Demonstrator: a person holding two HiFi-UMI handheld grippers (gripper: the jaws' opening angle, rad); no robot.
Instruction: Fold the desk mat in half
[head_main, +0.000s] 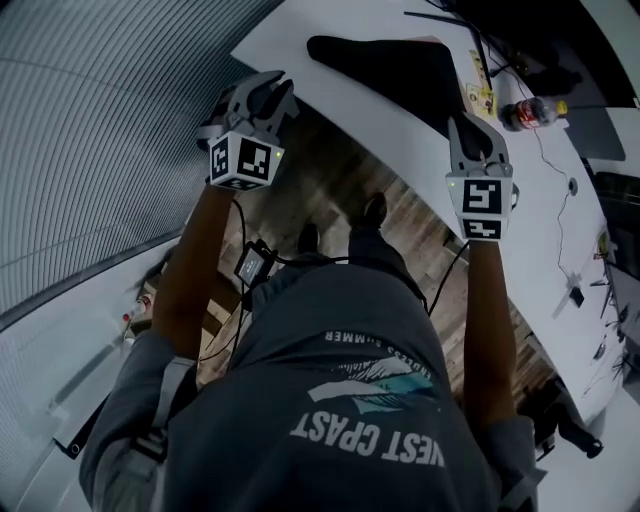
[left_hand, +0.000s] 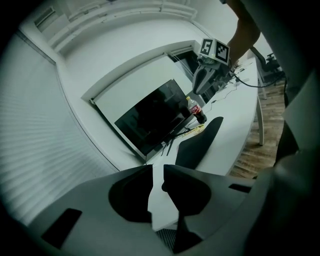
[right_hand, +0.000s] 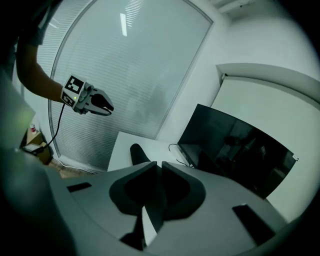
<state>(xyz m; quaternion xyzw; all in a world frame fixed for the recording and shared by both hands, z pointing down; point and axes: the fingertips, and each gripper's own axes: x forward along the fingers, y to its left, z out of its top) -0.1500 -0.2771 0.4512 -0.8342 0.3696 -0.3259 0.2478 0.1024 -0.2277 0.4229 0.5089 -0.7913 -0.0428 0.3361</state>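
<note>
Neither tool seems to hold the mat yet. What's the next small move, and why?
Probably lower the right tool to the near edge of the desk mat just ahead of it: neither tool grips the mat, and the left tool hovers off it.

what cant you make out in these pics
- Whether the right gripper holds the desk mat: in the head view the gripper covers the mat's near corner; in the right gripper view it is too dark between its jaws.
- Print on the bottle: too small.
- Most of the monitor: cut off by the head view's top edge.
</note>
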